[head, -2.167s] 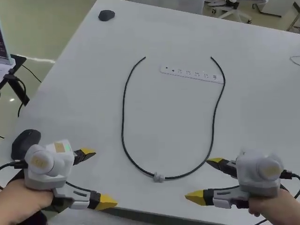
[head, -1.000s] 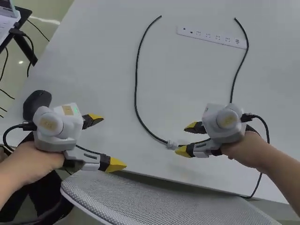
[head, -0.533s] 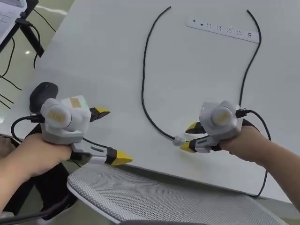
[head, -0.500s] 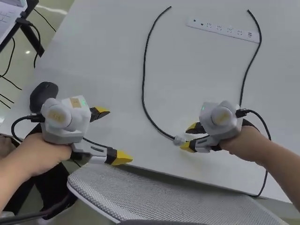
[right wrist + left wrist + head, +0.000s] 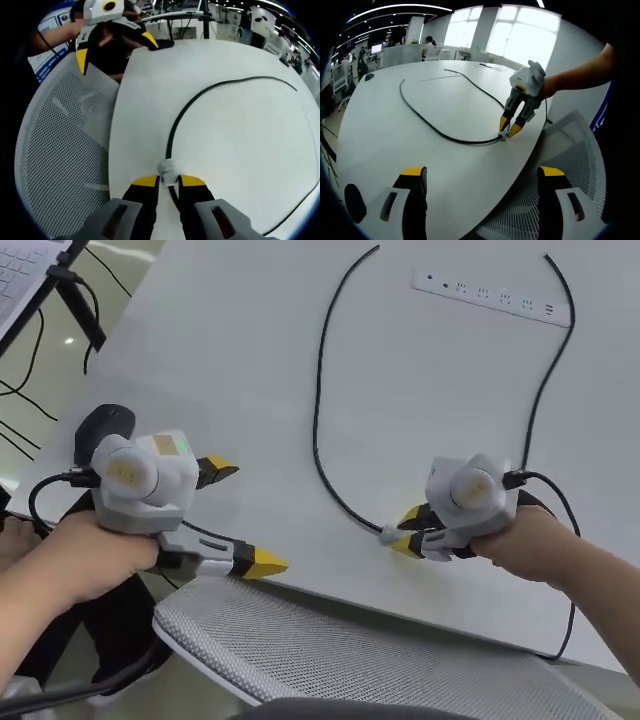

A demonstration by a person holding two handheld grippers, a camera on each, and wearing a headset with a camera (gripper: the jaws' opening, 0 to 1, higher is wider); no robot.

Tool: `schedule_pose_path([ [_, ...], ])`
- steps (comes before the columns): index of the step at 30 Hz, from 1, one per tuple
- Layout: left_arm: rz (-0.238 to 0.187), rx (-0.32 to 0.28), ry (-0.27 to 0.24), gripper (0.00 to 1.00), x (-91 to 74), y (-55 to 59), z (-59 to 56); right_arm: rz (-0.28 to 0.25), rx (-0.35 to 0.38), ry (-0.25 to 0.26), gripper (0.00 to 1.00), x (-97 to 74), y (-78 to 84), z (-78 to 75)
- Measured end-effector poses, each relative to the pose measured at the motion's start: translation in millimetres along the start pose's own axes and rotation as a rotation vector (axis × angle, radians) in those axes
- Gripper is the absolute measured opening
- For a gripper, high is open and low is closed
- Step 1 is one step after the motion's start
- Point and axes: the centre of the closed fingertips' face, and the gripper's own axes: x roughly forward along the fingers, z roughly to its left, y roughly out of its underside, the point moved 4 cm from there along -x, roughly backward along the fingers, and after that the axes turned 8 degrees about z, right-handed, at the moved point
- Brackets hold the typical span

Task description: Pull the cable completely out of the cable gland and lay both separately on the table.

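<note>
1. At the table's (image 5: 200,360) near edge, around 6 o'clock in the head view, a mesh chair back (image 5: 350,660) sits tucked under the rim, and both hands work just above it.
2. At 8 o'clock the left gripper (image 5: 247,515) hovers off the table edge. Its jaws are spread wide and hold nothing, probably so it is free to take the second part once the first is anchored.
3. At 5 o'clock the right gripper (image 5: 405,530) is low on the tabletop, its jaws narrowed to a slim gap. In the right gripper view the cable gland (image 5: 167,170) sits just ahead of the tips at 12 o'clock, and the cable (image 5: 172,130) runs back between them. I cannot tell whether the cable is actually pinched.
4. A hold right beside the gland looks meant to give a fixed point to pull against.
5. From the gland the cable sweeps up in a long U toward 12 o'clock. Both ends lie loose near the power strip (image 5: 490,297) at 1 o'clock. The gland sits at the bottom of the U, so a long run has to slide through.
</note>
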Motion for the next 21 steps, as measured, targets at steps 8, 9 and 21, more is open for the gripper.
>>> schedule_pose_path([
  [8, 0.006, 0.003, 0.001, 0.91, 0.3, 1.9, -1.5, -0.001, -0.007, 0.010, 0.09, 0.1, 1.1, -0.1],
  [9, 0.006, 0.004, 0.001, 0.91, 0.4, 1.8, -2.3, 0.000, -0.011, 0.018, 0.09, -0.2, 1.5, -0.5],
  [21, -0.010, 0.030, 0.012, 0.90, 2.3, -12.0, -5.2, -0.021, 0.000, 0.019, 0.08, -18.5, -4.8, 4.4],
])
